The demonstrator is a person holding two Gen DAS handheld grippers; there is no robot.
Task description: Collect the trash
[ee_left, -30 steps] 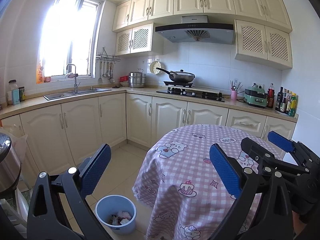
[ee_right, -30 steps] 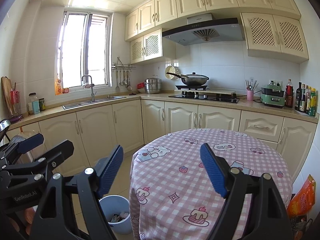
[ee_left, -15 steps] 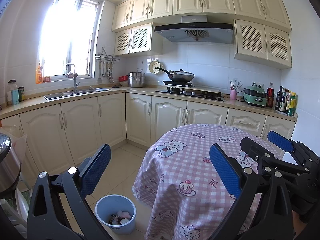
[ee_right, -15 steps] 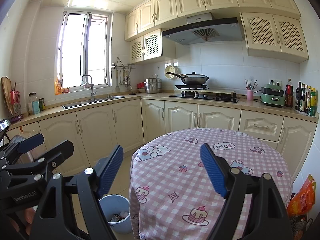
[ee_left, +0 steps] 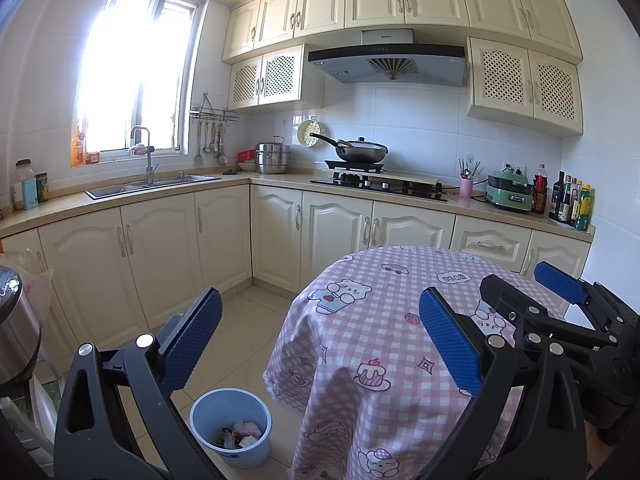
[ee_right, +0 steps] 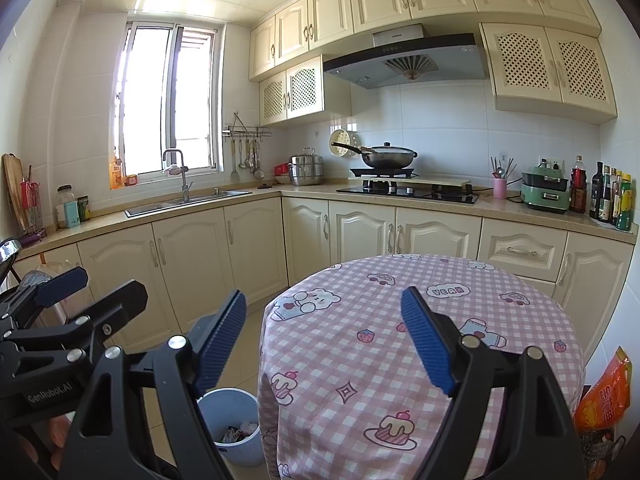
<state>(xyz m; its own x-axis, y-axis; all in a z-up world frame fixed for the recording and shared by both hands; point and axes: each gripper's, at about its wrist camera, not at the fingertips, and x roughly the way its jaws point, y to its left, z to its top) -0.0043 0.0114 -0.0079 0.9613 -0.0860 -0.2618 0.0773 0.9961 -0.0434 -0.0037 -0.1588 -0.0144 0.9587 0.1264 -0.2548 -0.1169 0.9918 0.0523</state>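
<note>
Two grippers hang side by side over the near edge of a round table (ee_left: 400,280) draped in a pink checked cloth, both released, their blue pads standing wide apart with nothing between them. The left gripper (ee_left: 320,344) looks down past the table's left flank; the right gripper (ee_right: 324,340) faces the tabletop more squarely. No loose litter shows on the cloth from either view. What trash can be seen already lies in the blue bin (ee_left: 230,420), which stands upright on the floor tiles just beside the hanging cloth, low and to the left of both pairs of fingers. It sits below the left gripper's span, so that hand looks the nearer one for any drop or reach into it, as far as I can judge. An orange packet (ee_right: 604,396) stands off the table's right side, nearer the right gripper; whether it counts as trash I cannot tell.
</note>
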